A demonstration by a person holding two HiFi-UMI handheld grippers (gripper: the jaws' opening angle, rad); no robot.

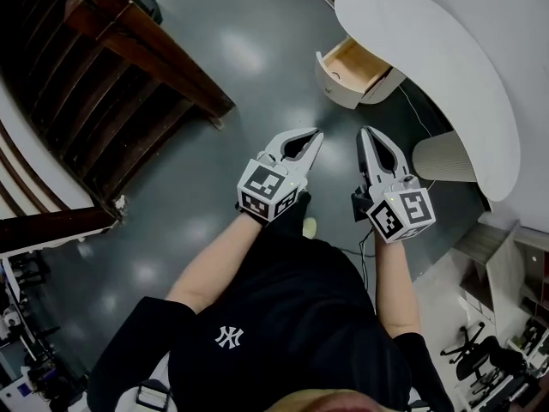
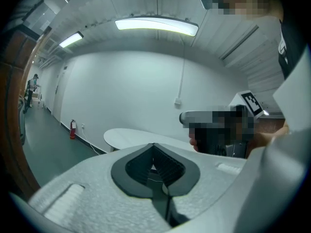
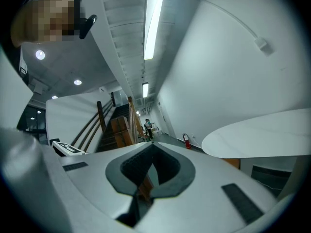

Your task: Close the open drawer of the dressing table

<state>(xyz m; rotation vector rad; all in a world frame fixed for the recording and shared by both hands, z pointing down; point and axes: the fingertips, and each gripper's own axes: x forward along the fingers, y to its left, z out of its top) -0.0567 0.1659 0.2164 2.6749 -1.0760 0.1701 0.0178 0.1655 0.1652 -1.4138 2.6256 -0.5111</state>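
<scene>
The white dressing table [image 1: 446,67] curves across the upper right of the head view. Its drawer [image 1: 352,69] stands pulled out, showing a bare wooden inside. My left gripper [image 1: 317,133] and right gripper [image 1: 364,131] are held side by side over the grey floor, short of the drawer and apart from it. Both have their jaws shut with nothing between them. In the left gripper view the left gripper [image 2: 154,145] points at the table top [image 2: 129,136]. In the right gripper view the right gripper [image 3: 153,144] has the table top [image 3: 262,135] off to its right.
A dark wooden staircase [image 1: 129,67] fills the left side. A ribbed pale stool [image 1: 442,157] stands under the table's near end, with a cable [image 1: 412,110] on the floor beside it. Office chairs [image 1: 480,359] stand at the lower right. A fire extinguisher [image 2: 73,129] stands by the far wall.
</scene>
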